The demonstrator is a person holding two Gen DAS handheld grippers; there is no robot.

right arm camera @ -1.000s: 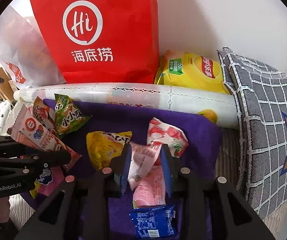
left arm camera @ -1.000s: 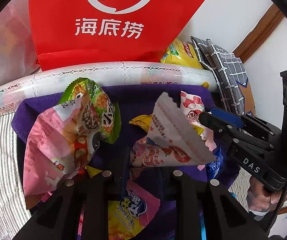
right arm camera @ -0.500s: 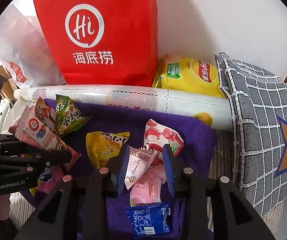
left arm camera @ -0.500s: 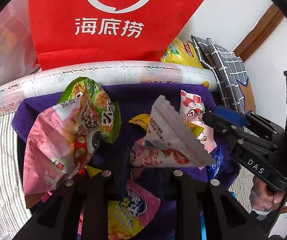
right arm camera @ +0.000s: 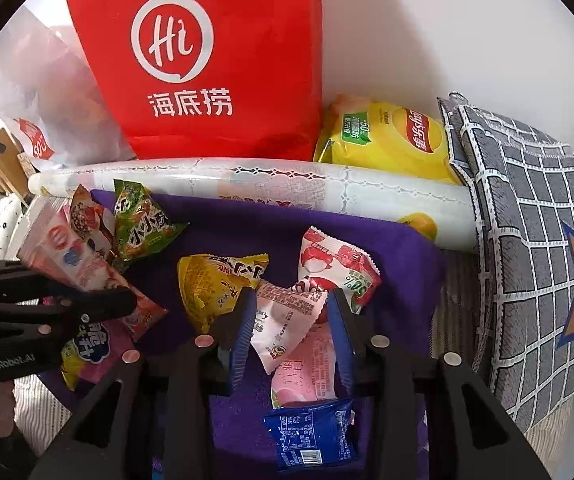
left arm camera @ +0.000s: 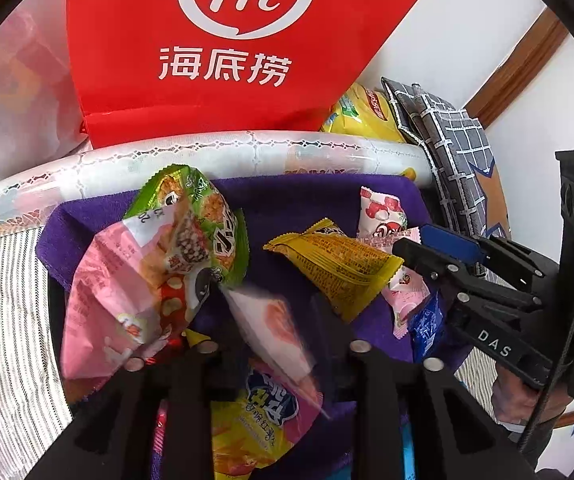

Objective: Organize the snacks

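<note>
Two grippers hang over a scatter of small snack packets, and both sets of jaws are opening, which reads as letting go rather than picking up. The left gripper [left arm camera: 271,304] has a fair gap, and a pink-and-white packet [left arm camera: 271,320] between its jaws is smeared with blur, apparently slipping free toward a pink-and-yellow packet [left arm camera: 263,412] below, so a pile seems to be forming on that side. The right gripper [right arm camera: 291,300] has its blue pads standing narrowly either side of a white-and-pink packet [right arm camera: 287,320], which looks loose between them and not pinched. It sits over a pale pink peach packet [right arm camera: 307,364] and a blue packet [right arm camera: 311,436] with a barcode, likely a second group. The left tool reads "GenRobot.AI" in the right wrist view, and the right tool reads "DAS" in the left wrist view. Farther on lie a yellow packet [right arm camera: 215,284], a lychee-printed packet [right arm camera: 335,264] marked "0%" and a green packet [right arm camera: 143,228], all on a purple cloth [right arm camera: 403,272] that serves as the sorting area. Behind it a roll of patterned sheet [right arm camera: 287,184] forms a back edge. Beyond stand a red bag [right arm camera: 215,60] printed "Hi 海底捞", a yellow crisp bag [right arm camera: 387,136] marked "乐事" and "-50%", and a grey checked cushion [right arm camera: 527,208]
</note>
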